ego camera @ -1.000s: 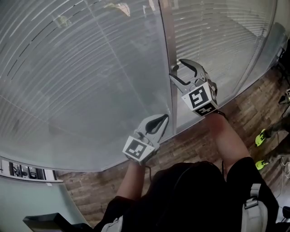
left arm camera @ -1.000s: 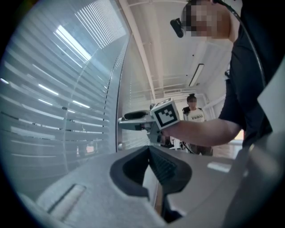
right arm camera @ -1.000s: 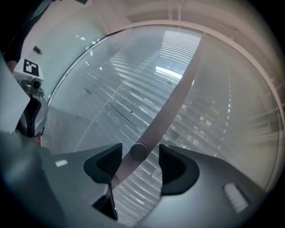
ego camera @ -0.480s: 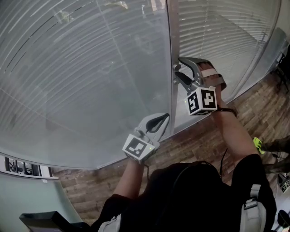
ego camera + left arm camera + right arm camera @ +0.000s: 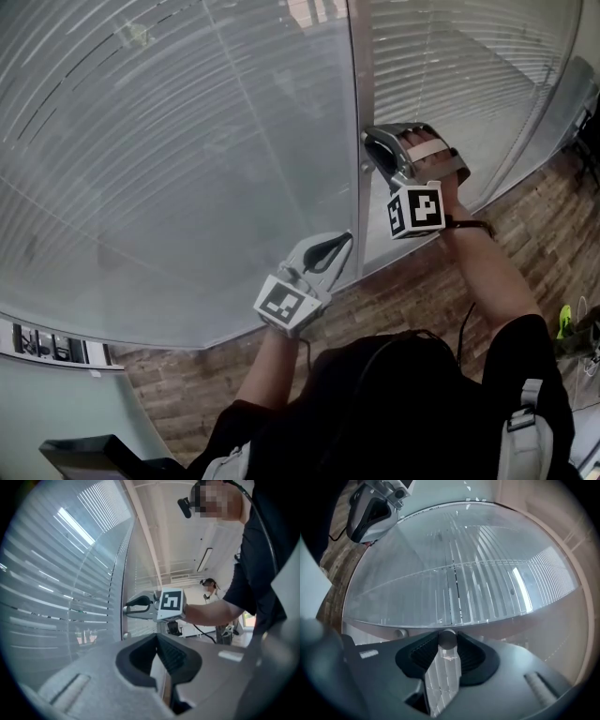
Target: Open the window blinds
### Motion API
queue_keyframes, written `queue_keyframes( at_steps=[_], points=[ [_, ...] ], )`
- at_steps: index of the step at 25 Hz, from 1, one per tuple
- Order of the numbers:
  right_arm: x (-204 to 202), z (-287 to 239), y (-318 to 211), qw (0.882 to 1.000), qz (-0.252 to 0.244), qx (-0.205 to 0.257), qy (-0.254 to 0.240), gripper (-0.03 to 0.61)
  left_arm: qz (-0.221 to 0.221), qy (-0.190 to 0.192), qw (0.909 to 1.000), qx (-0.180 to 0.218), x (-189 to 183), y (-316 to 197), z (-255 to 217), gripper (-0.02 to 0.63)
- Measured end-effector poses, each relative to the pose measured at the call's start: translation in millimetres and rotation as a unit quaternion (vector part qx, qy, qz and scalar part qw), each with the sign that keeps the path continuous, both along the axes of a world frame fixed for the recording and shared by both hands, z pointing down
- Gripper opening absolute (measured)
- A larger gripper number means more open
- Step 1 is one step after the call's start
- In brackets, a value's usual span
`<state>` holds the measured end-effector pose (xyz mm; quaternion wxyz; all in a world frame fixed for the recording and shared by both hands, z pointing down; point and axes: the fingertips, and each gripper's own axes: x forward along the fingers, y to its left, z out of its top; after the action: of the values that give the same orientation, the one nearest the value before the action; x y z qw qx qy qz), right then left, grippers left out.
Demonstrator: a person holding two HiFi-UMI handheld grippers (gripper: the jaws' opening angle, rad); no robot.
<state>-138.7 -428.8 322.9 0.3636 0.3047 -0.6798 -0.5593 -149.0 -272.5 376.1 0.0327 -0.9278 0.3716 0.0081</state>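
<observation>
Right gripper (image 5: pixel 448 645) grips the small round knob (image 5: pixel 448 638) between its jaw tips. The jaws have just been closing from wide. Blinds (image 5: pixel 487 583) span just beyond the knob, behind glass. Since a second ago this gripper has rolled over. Left gripper (image 5: pixel 157 638) sits lower and to the left, jaws together, empty.

In your head view the small round knob (image 5: pixel 447 639) is hidden behind your right gripper (image 5: pixel 371 150), whose jaws have just been closing round it, the blinds (image 5: pixel 169 141) run off the top edge, and a dark object (image 5: pixel 89 457) at lower left is cut off.
</observation>
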Motion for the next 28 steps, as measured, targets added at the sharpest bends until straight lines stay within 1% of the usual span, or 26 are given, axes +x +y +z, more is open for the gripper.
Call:
queue_keyframes(
  at_steps=[5,13,20,23,26,28],
  points=[
    [0,-1,0,1.0,-0.001,-0.012,-0.015,0.127,-0.002,0.0,1.0,-0.001,0,1,-1,0.005],
    [-1,-6,0,0.996,0.003,-0.051,-0.074,0.127,-0.005,0.001,1.0,-0.002,-1,1,-2,0.005],
    [0,-6,-1,0.991,0.006,-0.076,-0.109,0.127,-0.01,0.002,0.9999,-0.003,-3,1,0,0.005],
    [0,-7,-1,0.986,0.006,-0.098,-0.135,0.127,-0.012,0.004,0.9999,-0.003,-4,0,-1,0.005],
    [1,-10,0,0.974,0.001,-0.135,-0.183,0.127,-0.013,0.004,0.9999,-0.004,-4,1,0,0.005],
    [1,-11,-1,0.967,0.001,-0.149,-0.206,0.127,-0.013,0.002,0.9999,-0.005,-4,1,1,0.005]
  ],
)
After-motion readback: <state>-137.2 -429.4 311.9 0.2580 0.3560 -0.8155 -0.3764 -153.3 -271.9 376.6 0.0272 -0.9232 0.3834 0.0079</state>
